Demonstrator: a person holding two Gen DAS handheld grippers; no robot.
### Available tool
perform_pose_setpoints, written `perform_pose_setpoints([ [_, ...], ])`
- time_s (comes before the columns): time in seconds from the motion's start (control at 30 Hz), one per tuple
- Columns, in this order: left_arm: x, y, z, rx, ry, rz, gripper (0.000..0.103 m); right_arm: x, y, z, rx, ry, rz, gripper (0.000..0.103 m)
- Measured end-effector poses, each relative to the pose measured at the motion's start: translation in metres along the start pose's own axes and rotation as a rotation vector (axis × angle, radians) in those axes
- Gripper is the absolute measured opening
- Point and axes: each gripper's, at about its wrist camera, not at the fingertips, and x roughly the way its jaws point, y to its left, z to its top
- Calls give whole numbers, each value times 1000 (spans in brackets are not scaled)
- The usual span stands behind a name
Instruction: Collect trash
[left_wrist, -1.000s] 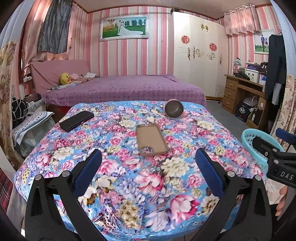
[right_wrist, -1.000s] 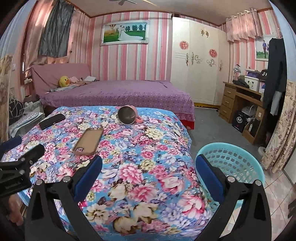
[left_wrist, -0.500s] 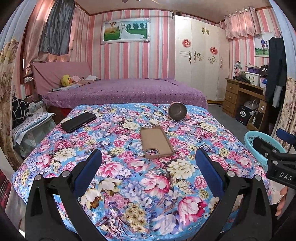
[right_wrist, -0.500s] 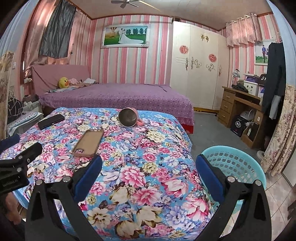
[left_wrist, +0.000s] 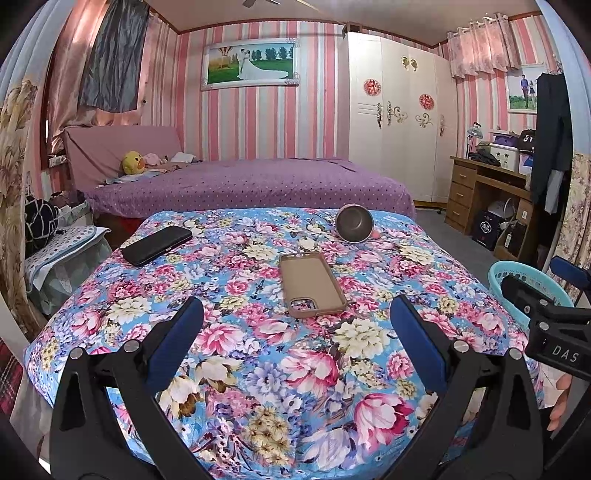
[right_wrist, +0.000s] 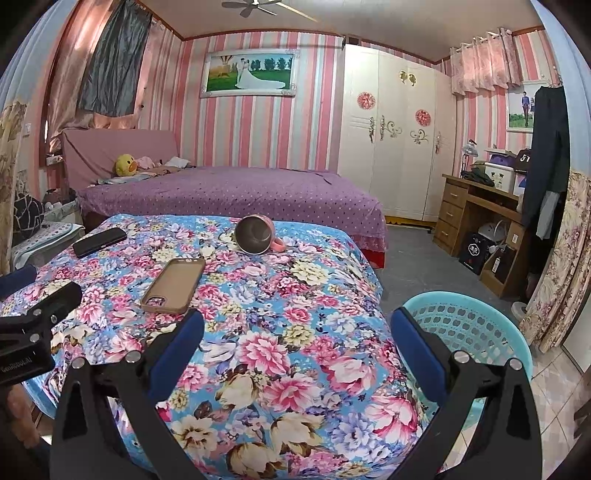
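Seen from the left wrist view, the left claw (left_wrist: 295, 339) is held spread wide and empty above the near edge of the floral cloth (left_wrist: 258, 369) on the tabletop. A tan phone case (left_wrist: 312, 282) lies flat, hollow side up, just beyond the gap between the claw's fingers; a black phone (left_wrist: 157, 244) lies far left and a tipped cup (left_wrist: 354, 223) far right. The case is judged the likeliest piece of trash: light, rubbery and flexible, best pinched across one long rim, since its flat back offers little to grip against soft cloth. The turquoise basket (left_wrist: 517, 284) shows at the right edge, partly hidden by the right claw (left_wrist: 535, 291). In the right wrist view, the right claw (right_wrist: 297, 343) is likewise spread and empty, over the tabletop's near right corner, with the basket (right_wrist: 469, 328) on the floor just beside that corner. The cup (right_wrist: 255, 240) lies on its side, mouth toward the camera, metal-lined with a pink handle; rigid and liable to roll if nudged.
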Motion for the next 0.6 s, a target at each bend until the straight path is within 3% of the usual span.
perform_pose_setpoints([
  [0.6,-4,-1,-1,8,-15,12,98,-4,-2,1,-6,-10,-11,99],
])
